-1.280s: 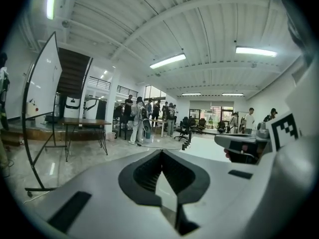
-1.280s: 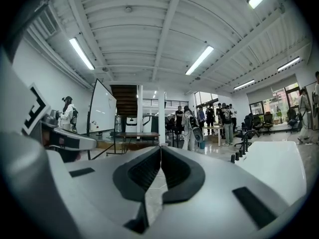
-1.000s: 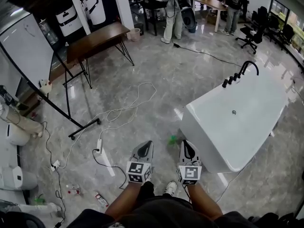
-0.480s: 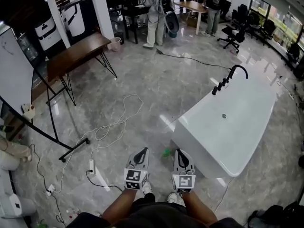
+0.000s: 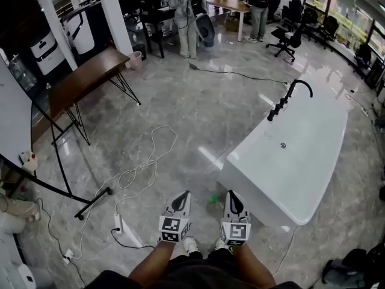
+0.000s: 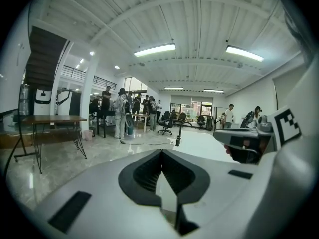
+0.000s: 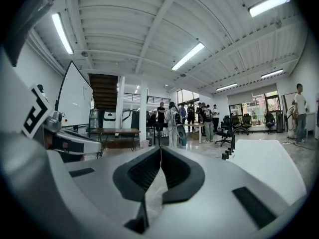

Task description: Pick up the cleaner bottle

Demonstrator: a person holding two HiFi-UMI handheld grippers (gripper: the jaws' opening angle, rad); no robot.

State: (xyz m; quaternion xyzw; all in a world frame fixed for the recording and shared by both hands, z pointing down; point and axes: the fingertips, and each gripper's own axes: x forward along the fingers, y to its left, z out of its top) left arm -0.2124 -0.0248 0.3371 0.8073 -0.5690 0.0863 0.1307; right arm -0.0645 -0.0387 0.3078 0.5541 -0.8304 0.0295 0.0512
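A small green thing [image 5: 212, 200], which may be the cleaner bottle, lies on the grey marble floor by the near corner of the white bathtub [image 5: 301, 161]. It is too small to make out. In the head view it shows between my two grippers, below them on the floor. My left gripper [image 5: 180, 195] is held out level, shut and empty; its jaws meet in the left gripper view [image 6: 162, 151]. My right gripper [image 5: 231, 195] is beside it, also shut with nothing in it [image 7: 160, 147]. Neither gripper view shows the green thing.
The bathtub carries a black faucet [image 5: 290, 95] at its far end. White cables [image 5: 144, 161] and a power strip [image 5: 118, 223] lie on the floor to the left. A whiteboard stand [image 5: 60, 179], a wooden table [image 5: 84, 77], people [image 5: 183, 5] and office chairs [image 5: 289, 38] stand farther off.
The person has walked forward: the floor, tub and green thing have slid down and nearer in the head view. Both grippers stay side by side and shut.
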